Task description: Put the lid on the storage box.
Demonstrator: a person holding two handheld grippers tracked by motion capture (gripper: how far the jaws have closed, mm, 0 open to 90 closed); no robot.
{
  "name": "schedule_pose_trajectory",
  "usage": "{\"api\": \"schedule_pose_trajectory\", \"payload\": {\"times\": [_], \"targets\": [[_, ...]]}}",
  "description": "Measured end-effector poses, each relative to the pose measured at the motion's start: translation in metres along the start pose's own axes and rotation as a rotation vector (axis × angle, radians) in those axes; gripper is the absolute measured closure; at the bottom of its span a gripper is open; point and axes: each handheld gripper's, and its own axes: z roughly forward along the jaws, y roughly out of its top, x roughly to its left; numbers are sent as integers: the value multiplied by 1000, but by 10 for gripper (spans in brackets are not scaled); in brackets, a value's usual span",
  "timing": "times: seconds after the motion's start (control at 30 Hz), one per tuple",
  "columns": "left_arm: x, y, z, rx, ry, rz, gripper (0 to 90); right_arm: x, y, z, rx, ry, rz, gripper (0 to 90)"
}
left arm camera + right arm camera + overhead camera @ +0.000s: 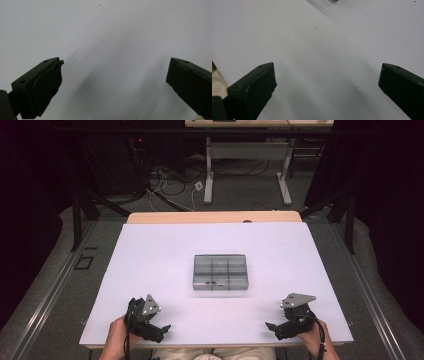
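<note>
So both grippers sit at the near edge of the white table, one in each hand, and nothing is being held. The left gripper has its jaws spread wide; in the left gripper view there's just bare tabletop between the two fingers, no object anywhere near them. Same story for the right gripper: jaws wide apart, fingers framing bare white surface, tilted toward the middle of the table.

The thing to work on looks like the clear compartment box, a plastic organizer with a grid of cells. It sits ahead of both sets of fingers, well apart from them, roughly midway between the two. A few small dark bits lie in its near-left cell, too tiny to tell what they are.

My guess is it's centered so either hand can reach it equally, and the grippers are parked low and open, ready to go in.
</note>
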Motion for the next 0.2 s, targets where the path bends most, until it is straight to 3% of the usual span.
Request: {"api": "schedule_pose_trajectory", "payload": {"times": [0.2], "targets": [[0, 0, -1, -9, -4, -6, 1, -1, 0, -1, -7, 5, -5, 6]]}}
